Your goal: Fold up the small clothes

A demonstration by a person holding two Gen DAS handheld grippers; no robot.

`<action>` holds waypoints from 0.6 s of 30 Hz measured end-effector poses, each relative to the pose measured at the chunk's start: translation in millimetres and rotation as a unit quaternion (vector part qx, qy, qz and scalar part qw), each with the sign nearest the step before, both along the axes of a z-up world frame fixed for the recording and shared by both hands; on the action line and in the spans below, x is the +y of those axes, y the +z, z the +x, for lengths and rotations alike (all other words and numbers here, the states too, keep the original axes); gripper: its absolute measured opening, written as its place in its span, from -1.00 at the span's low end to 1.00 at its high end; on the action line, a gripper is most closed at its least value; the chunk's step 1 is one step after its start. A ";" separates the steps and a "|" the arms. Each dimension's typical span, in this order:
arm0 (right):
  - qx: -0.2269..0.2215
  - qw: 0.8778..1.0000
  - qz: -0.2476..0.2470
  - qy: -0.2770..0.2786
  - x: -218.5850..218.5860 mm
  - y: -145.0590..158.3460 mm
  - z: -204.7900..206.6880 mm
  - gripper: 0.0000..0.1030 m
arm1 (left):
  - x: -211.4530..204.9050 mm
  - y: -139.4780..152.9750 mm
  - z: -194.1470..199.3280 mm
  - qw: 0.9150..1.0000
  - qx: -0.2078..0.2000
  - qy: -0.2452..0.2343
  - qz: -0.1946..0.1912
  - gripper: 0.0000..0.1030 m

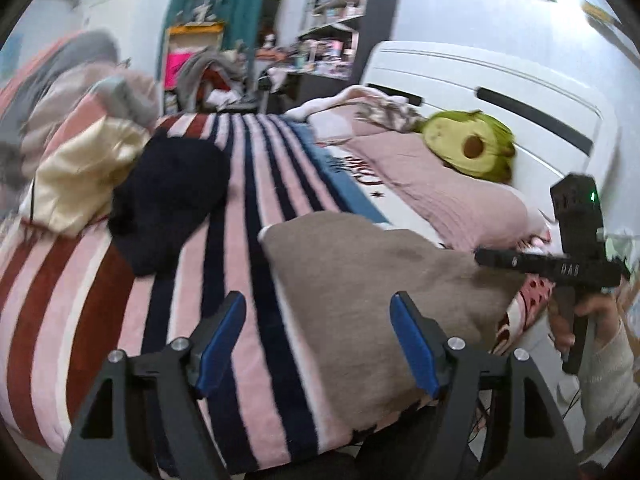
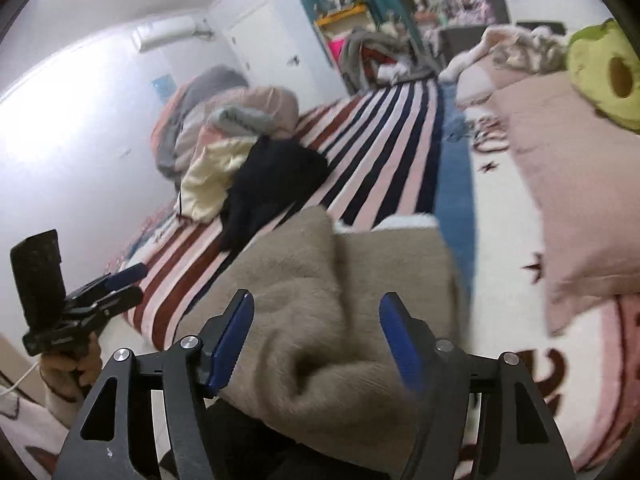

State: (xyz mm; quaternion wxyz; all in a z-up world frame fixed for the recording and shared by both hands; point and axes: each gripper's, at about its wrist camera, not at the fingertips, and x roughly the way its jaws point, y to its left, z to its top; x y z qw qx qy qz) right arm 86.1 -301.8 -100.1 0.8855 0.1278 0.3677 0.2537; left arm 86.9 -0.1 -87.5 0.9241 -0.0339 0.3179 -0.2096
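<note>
A taupe fuzzy garment (image 1: 372,288) lies folded on the striped blanket (image 1: 248,208) near the bed's front edge; it also shows in the right wrist view (image 2: 320,320). My left gripper (image 1: 318,340) is open and empty, hovering just short of the garment's left part. My right gripper (image 2: 316,340) is open, its blue pads either side of the garment's near fold without gripping it. The right gripper shows from the side in the left wrist view (image 1: 480,258), the left one in the right wrist view (image 2: 136,280). A black garment (image 1: 168,200) and a cream one (image 1: 84,176) lie further back.
A pile of bedding (image 1: 80,92) sits at the back left. A pink pillow (image 1: 440,184) and an avocado plush (image 1: 468,148) lie at the right by the white headboard (image 1: 500,92). Cluttered shelves (image 1: 332,20) stand beyond the bed.
</note>
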 end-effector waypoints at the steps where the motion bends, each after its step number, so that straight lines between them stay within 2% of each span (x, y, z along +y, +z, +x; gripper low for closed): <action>1: 0.012 1.000 -0.010 0.004 7.0 -5.0 4.5 0.24 | 6.4 -4.1 2.4 1.000 0.008 0.005 -0.009 0.37; 5: 0.056 0.998 -0.033 -0.007 16.7 -26.8 14.5 0.28 | 15.9 -18.1 9.1 0.999 0.021 0.014 -0.020 0.37; 6: 0.067 0.997 -0.023 -0.005 15.6 -33.5 13.3 0.21 | 17.6 -19.9 9.7 0.999 0.022 0.016 -0.019 0.37; 7: 0.073 0.997 -0.013 0.000 14.0 -37.4 11.6 0.10 | 18.8 -21.5 9.7 0.999 0.023 0.016 -0.020 0.37; 9: 0.078 0.997 0.008 0.015 10.8 -41.8 4.8 -0.64 | 19.2 -23.3 10.2 0.999 0.026 0.018 -0.024 0.37; 12: 0.060 0.998 0.000 -0.001 4.5 -40.0 -8.6 -0.76 | 15.9 -25.8 13.8 0.999 0.032 0.015 -0.029 0.37; 15: 0.030 0.999 -0.010 -0.043 -16.7 -23.8 -22.9 -0.80 | 8.9 -23.9 14.4 0.999 0.031 0.004 -0.029 0.37; 18: 0.020 0.998 -0.030 -0.060 -36.1 -12.6 -32.1 -0.80 | -0.8 -21.1 13.9 0.999 0.031 -0.010 -0.032 0.37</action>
